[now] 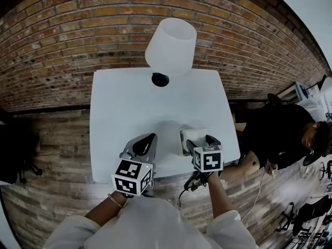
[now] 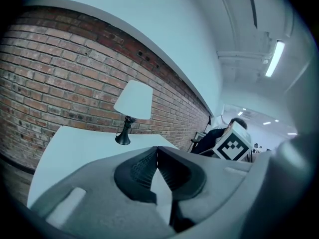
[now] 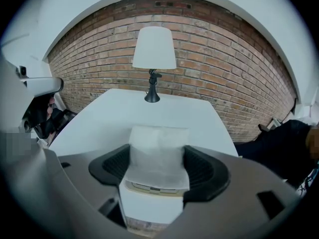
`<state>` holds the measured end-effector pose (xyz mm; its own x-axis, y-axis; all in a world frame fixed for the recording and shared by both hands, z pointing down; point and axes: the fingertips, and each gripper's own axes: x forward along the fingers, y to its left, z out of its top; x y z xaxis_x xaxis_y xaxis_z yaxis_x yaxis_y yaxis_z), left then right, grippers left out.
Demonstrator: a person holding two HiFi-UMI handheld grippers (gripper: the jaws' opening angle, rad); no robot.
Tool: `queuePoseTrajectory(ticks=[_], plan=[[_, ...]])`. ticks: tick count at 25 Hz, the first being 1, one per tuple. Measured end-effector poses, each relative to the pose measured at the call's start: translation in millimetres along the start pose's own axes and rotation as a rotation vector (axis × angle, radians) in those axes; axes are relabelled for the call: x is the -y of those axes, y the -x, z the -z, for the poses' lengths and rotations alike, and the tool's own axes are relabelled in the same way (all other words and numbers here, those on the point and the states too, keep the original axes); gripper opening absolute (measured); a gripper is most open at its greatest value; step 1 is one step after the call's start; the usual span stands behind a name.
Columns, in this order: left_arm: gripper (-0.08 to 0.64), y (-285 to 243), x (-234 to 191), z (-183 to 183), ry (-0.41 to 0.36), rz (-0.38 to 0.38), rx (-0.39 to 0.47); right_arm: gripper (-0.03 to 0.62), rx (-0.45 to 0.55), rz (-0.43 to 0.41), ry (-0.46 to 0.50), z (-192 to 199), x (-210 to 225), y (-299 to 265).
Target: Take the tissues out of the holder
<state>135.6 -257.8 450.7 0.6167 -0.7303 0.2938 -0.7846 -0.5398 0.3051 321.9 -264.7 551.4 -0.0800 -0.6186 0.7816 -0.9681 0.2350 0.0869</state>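
Right claw grips the tissues
They stick up from the holder, well apart from the lamp (near edge of the table); the left claw is closed and empty.

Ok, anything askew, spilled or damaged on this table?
Nothing stands out. The lamp stands upright at the table's far side; the holder sits upright near the front edge, tissues sticking up from it between the right gripper's jaws. Nothing spilled or torn.
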Motion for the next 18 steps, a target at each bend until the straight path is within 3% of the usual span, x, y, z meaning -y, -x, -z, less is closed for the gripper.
queuePoseTrajectory(ticks=[18], plan=[[0.008, 27.6, -15.4, -10.6, -0.012, -0.033, 0.034, 0.350, 0.054, -0.039, 0.029, -29.8, -37.4, 4.7]])
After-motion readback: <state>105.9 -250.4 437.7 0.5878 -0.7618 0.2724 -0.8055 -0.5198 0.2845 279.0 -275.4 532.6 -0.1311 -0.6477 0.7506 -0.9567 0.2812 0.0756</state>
